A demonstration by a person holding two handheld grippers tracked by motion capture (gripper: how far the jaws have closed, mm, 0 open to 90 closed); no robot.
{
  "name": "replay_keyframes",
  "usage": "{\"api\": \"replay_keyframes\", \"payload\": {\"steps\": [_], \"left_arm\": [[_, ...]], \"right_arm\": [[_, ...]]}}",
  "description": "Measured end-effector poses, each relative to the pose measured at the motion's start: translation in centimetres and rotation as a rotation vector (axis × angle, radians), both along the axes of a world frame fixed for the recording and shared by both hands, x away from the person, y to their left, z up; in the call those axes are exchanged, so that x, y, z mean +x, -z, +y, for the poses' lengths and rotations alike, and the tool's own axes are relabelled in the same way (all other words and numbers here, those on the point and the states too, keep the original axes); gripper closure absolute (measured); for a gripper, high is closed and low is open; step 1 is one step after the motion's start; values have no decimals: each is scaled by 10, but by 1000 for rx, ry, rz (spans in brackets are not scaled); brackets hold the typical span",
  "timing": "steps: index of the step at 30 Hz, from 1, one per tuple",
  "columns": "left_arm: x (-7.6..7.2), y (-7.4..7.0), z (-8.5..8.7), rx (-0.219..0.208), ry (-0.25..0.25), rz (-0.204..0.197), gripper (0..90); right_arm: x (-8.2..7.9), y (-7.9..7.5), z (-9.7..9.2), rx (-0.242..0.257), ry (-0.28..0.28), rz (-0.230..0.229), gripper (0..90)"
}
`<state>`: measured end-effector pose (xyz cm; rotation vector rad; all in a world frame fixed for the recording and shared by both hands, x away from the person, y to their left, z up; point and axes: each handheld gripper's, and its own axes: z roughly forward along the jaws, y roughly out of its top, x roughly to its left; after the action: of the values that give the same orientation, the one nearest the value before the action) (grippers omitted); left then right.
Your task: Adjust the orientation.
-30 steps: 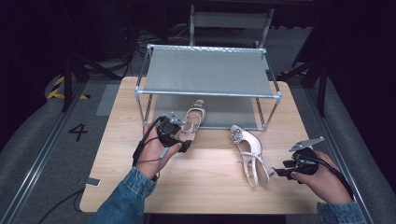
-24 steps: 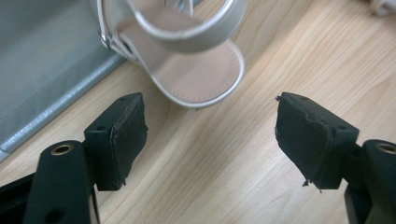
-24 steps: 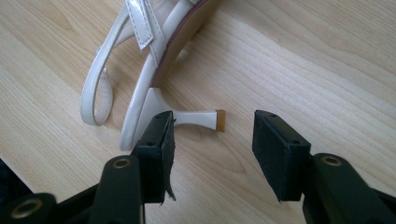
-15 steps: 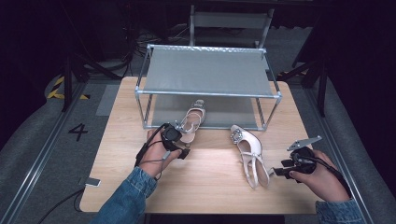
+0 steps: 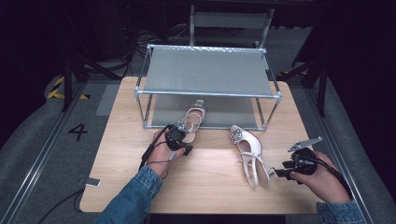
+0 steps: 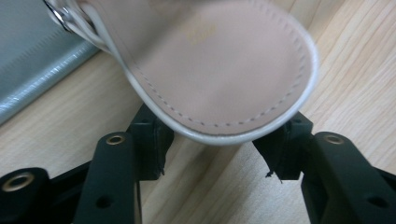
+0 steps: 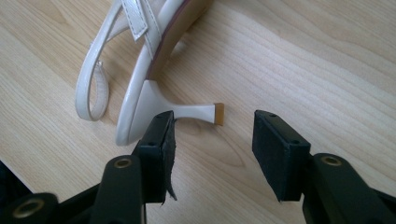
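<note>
A pale pink heeled shoe (image 5: 194, 116) lies with its toe under the metal rack (image 5: 208, 94). My left gripper (image 5: 183, 137) is at its heel end. In the left gripper view the shoe's rounded heel end (image 6: 219, 70) sits between the jaws, which have just been closing; both pads (image 6: 154, 140) touch its sides. A second white strappy shoe (image 5: 247, 150) lies on its side to the right. My right gripper (image 5: 280, 171) stands open at its heel. The thin heel (image 7: 196, 111) points into the gap of the right gripper (image 7: 212, 135), close to the left pad, untouched.
The rack has a grey fabric shelf on top and another low down, and stands at the back of the wooden table (image 5: 210, 191). A small flat device (image 5: 92, 182) lies at the table's front left corner. Dark floor surrounds the table.
My left hand came down and in toward the pink shoe's heel, and its jaws closed around it. The right hand and the white shoe stayed put.
</note>
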<state>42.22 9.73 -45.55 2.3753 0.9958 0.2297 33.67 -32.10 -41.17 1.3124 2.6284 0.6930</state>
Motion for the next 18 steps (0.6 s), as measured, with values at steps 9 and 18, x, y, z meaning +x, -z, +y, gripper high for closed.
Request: {"api": "replay_keyframes", "payload": {"steps": [9, 18], "left_arm": [[2, -9, -4, -47, 11, -53, 769], [5, -15, -16, -83, 0, -37, 802]], "right_arm": [[-2, 0, -2, -4, 4, 0, 503], [-5, 1, -2, -10, 4, 3, 508]]}}
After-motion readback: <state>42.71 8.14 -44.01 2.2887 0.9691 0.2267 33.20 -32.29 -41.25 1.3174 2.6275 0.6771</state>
